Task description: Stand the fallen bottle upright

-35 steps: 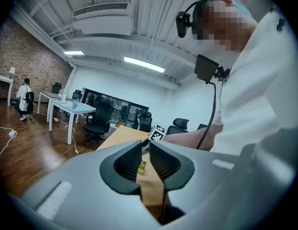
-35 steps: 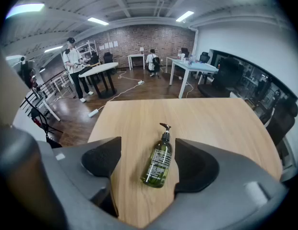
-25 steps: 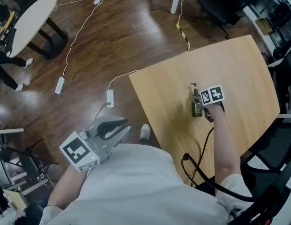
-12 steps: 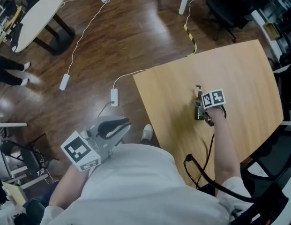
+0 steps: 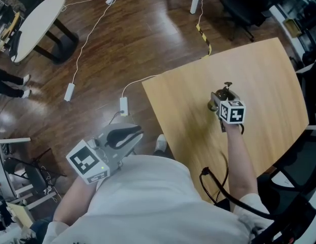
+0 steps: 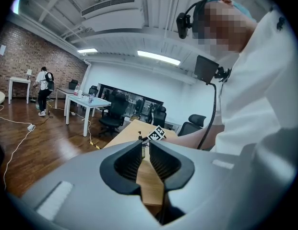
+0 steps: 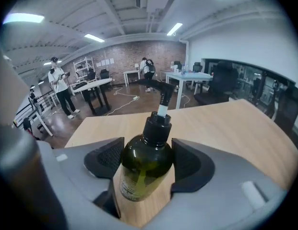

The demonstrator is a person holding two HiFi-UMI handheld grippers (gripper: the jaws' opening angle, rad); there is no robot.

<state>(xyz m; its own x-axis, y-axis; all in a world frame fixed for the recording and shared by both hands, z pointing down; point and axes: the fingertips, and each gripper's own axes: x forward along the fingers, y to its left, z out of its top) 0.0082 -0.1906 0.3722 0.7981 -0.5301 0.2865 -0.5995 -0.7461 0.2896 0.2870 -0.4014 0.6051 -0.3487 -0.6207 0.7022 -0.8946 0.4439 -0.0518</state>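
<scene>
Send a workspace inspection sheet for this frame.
Surface: wooden table, only the bottle on or over it.
Job's things: bottle, dark green with pump, gripped at its body; base contact cannot be told.
Clutter: nothing seen.
Grippers: right gripper shut on bottle; left gripper off the table, jaws near together, empty.
Cables: white cable on floor; black cable by right arm.
Surroundings: round table, office chair.

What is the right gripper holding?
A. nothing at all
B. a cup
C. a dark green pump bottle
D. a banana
C: in the right gripper view, the dark green pump bottle sits between the two jaws of the right gripper, which press on its sides.
</scene>
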